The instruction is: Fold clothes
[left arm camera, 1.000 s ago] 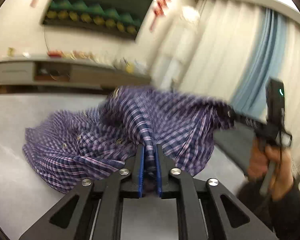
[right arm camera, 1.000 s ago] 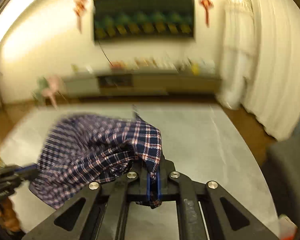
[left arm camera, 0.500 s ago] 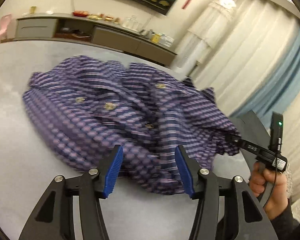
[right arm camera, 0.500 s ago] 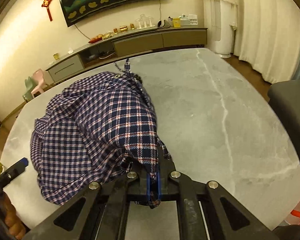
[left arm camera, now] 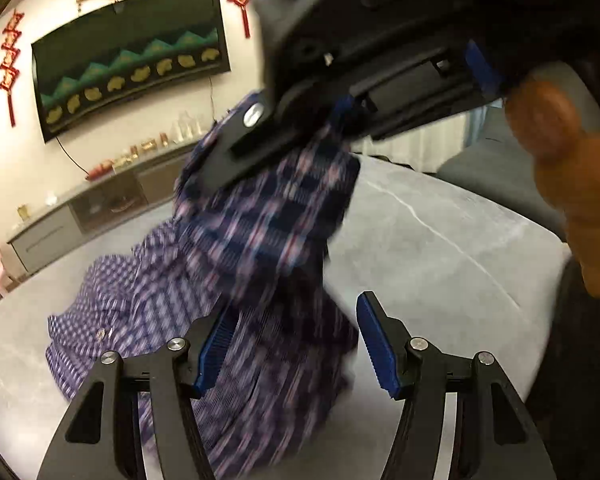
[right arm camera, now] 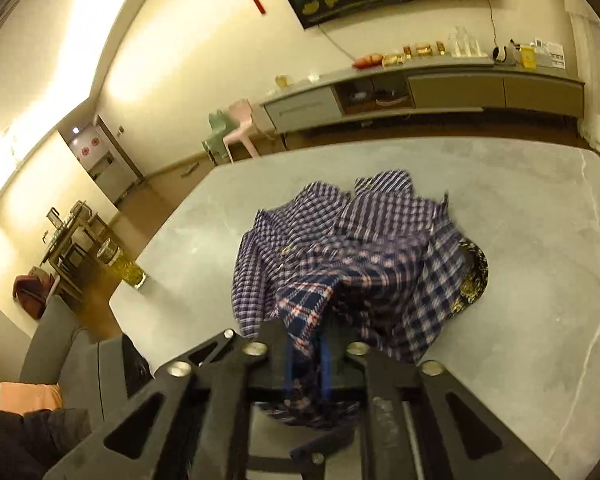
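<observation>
Living-room wall with a dark screen (left arm camera: 128,52) and a long low sideboard (right arm camera: 420,92) is sitting behind a grey marbled bench (right arm camera: 540,264) that is carrying the work.

Checked shirt (right arm camera: 340,248) is lying bunched on the bench, rumpled, with collar and button placket turned up and no flat panel showing. One portion is being held up off the surface: in the left wrist view the cloth is hanging in a blurred drape from above down to the heap.

Right hand-held gripper (right arm camera: 306,360) is clamped on a fold of the shirt, blue pads pressed together with plaid between them. In the left wrist view this same tool is crossing the upper frame, the person's hand (left arm camera: 572,184) gripping its handle.

Left hand-held gripper (left arm camera: 290,344) is standing with its fingers apart, holding nothing; the hanging cloth is passing between and beyond the blue pads (left arm camera: 376,344), contact uncertain because of blur.

Progress judgement: very early. No crease or fold is visible yet. Remaining: a second grasp, spreading the shirt flat, folding in sleeves and sides, then the final fold.
</observation>
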`<state>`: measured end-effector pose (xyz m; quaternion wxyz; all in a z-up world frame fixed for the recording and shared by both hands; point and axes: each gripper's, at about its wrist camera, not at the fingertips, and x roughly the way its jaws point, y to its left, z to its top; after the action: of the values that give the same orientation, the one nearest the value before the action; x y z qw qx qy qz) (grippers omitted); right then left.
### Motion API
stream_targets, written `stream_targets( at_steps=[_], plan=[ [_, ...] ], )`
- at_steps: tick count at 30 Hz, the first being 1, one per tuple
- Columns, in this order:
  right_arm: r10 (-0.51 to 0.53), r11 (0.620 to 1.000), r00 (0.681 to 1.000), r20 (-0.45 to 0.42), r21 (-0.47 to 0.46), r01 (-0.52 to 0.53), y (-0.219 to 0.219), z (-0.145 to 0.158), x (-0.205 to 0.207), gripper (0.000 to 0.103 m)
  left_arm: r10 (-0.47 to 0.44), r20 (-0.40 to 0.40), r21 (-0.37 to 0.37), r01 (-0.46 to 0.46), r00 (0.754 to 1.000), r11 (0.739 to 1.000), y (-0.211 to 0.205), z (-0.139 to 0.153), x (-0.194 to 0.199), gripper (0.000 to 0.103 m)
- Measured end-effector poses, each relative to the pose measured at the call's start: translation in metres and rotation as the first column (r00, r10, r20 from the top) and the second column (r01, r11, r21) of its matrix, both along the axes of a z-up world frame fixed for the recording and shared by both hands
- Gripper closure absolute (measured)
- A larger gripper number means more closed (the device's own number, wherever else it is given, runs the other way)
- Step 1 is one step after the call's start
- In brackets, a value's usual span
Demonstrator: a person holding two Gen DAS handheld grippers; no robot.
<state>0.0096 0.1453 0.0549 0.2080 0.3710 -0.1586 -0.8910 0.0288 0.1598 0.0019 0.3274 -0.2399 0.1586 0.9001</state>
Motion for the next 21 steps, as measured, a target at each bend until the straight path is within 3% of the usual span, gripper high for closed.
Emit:
stream_targets(
  at_steps=[1, 2, 3, 7, 9, 14, 17, 21],
  plan=[
    [-0.011, 0.999, 1.000, -0.015, -0.037, 0.011, 0.014, -0.004, 0.002, 0.044, -0.005, -0.007, 0.009, 0.005, 1.000, 1.000, 0.003, -0.002, -0.006, 0.067],
    [-0.050, 0.996, 0.998, -0.025, -0.070, 0.048, 0.030, -0.011, 0.004, 0.026, -0.015, 0.009, 0.012, 0.015, 1.000, 1.000, 0.006, -0.004, -0.014, 0.091],
    [-0.089, 0.991, 0.995, -0.033, -0.099, 0.085, 0.046, -0.018, 0.007, 0.025, -0.021, 0.044, 0.016, 0.021, 0.999, 1.000, 0.009, -0.004, -0.024, 0.098],
    [-0.256, 0.962, 0.965, 0.063, -0.079, 0.261, 0.096, -0.050, 0.006, 0.025, 0.018, 0.074, 0.102, -0.025, 0.997, 0.994, -0.008, 0.026, -0.048, 0.100],
    [-0.274, 0.956, 0.957, 0.092, -0.077, 0.282, 0.104, -0.060, 0.005, 0.022, 0.039, 0.100, 0.181, -0.057, 0.994, 0.982, -0.025, 0.052, -0.058, 0.100],
    [-0.259, 0.966, 0.960, 0.105, 0.026, 0.258, 0.089, -0.068, -0.009, 0.021, 0.093, 0.152, 0.323, -0.139, 0.984, 0.936, -0.069, 0.115, -0.081, 0.100],
    [-0.197, 0.979, 0.978, 0.073, 0.071, 0.192, 0.065, -0.066, -0.014, 0.021, 0.115, 0.161, 0.339, -0.164, 0.980, 0.926, -0.090, 0.132, -0.088, 0.100],
    [-0.084, 0.984, 0.996, 0.037, 0.158, 0.077, 0.026, -0.067, -0.022, 0.020, 0.112, 0.162, 0.318, -0.160, 0.980, 0.935, -0.099, 0.144, -0.079, 0.100]
  ],
)
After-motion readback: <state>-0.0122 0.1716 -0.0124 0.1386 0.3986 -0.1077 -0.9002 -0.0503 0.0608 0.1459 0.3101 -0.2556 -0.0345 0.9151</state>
